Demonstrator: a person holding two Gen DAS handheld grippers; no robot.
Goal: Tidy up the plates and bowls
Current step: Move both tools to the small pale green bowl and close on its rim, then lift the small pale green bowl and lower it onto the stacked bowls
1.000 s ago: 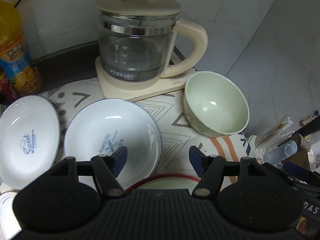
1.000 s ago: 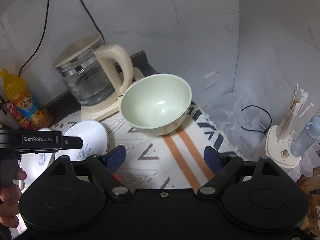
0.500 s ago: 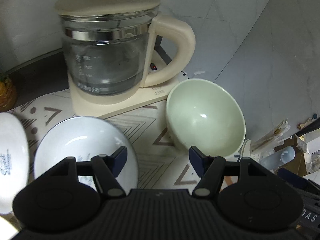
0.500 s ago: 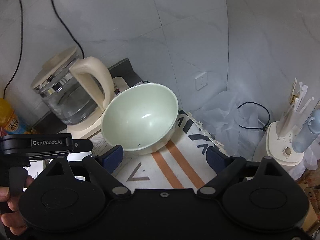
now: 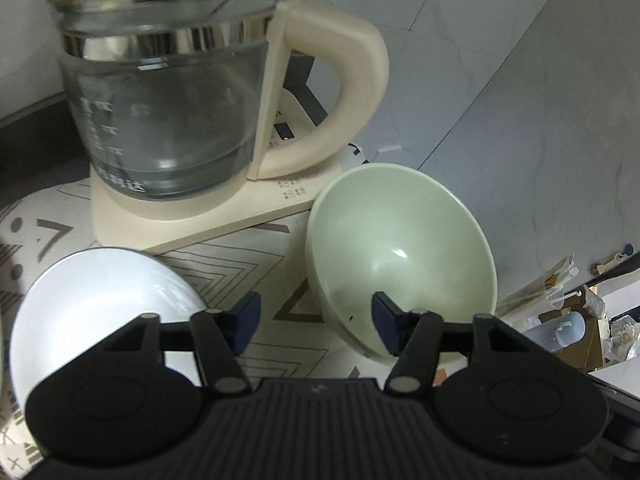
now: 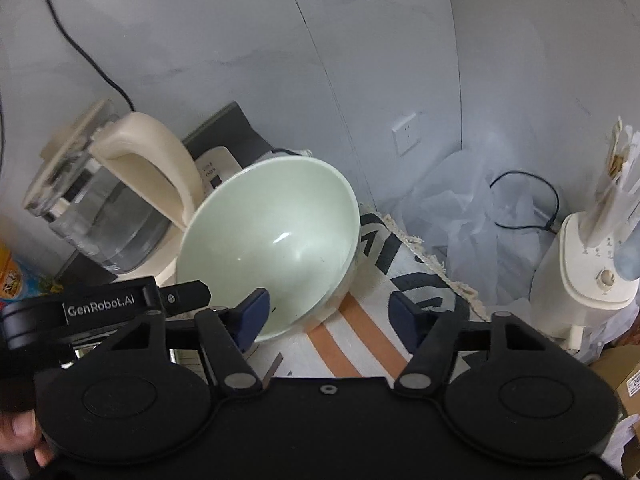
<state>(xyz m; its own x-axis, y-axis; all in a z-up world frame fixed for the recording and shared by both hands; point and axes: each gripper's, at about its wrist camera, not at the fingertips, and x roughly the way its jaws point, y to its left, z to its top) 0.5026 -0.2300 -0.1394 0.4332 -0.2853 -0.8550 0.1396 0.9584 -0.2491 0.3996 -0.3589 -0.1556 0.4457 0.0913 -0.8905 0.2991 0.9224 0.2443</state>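
Note:
A pale green bowl stands on the patterned mat beside the kettle base; it also shows in the right wrist view. My left gripper is open, its right finger at the bowl's near left rim. A white bowl with a blue rim sits at the left, partly hidden by the gripper. My right gripper is open, its left finger over the green bowl's near rim, its right finger over the mat. The left gripper body shows at the left there.
A glass kettle with a cream handle stands on its cream base right behind the bowls. A white appliance with straws and a plastic sheet with a black cable lie to the right. Tiled walls close the corner.
Both grippers have moved forward toward the green bowl, which now looms larger between their fingers. The second white plate at the far left has left the left wrist view.

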